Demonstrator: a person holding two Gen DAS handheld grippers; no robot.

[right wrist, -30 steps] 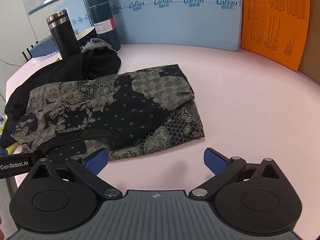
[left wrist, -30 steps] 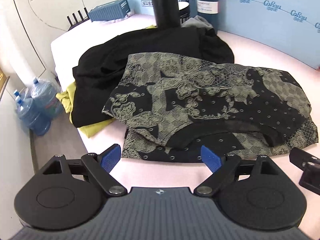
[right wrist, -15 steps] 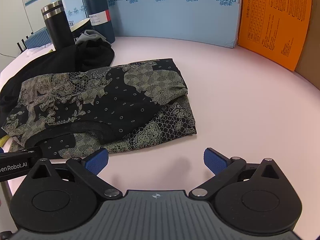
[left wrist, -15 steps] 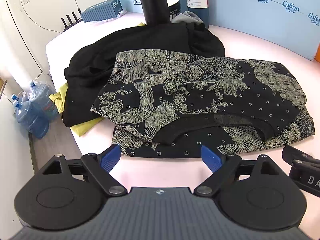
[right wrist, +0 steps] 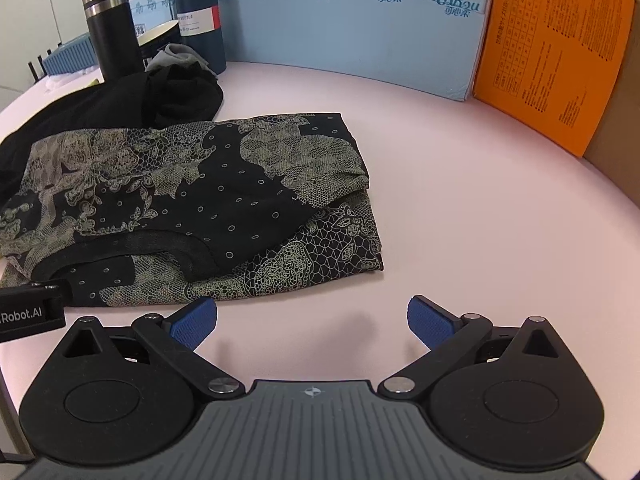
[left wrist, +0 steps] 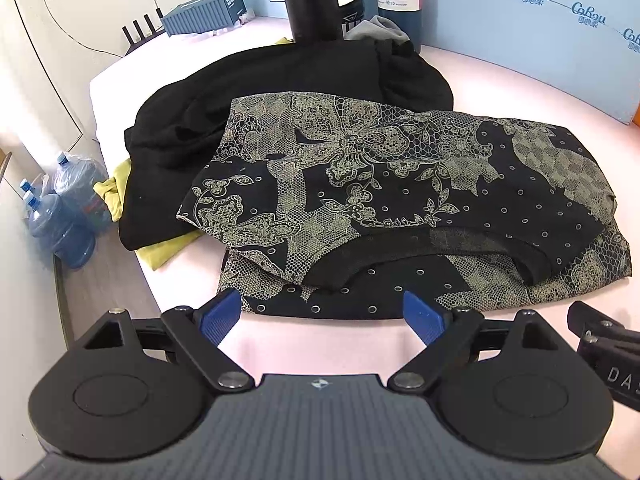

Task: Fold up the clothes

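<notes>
folded lace-print top on the pink table, both claws hanging back

pink tabletop (right wrist: 460, 184) runs back to a blue printed board (right wrist: 360, 20) and an orange sheet (right wrist: 556, 52) leaning at the rear. compared with a second ago, both cameras sit a little closer and lower over the cloth, so the patterned garment (left wrist: 400, 200) fills more of each view; it lies just as it did, none of its folds shifted.

the left gripper (left wrist: 322, 316) hovers at the near hem, its blue pads spread wide and holding nothing, the left pad just at the hem's corner. the right gripper (right wrist: 312, 318) is likewise spread apart and empty, over bare table just beside the garment's near right corner.

the garment is black with pale lace-like flowers, netting and small rings. it is folded into a rough rectangle, the upper layer doubled over the lower one, with a dark neckline band curving along the near side. its far left edge overlaps a heap of black clothing (left wrist: 256, 112), and a yellow-green cloth (left wrist: 160, 248) pokes out beneath that heap at the table's edge. behind stand a black flask (right wrist: 112, 32) and a dark bottle (right wrist: 200, 20). water jugs (left wrist: 60, 216) sit on the floor.
</notes>
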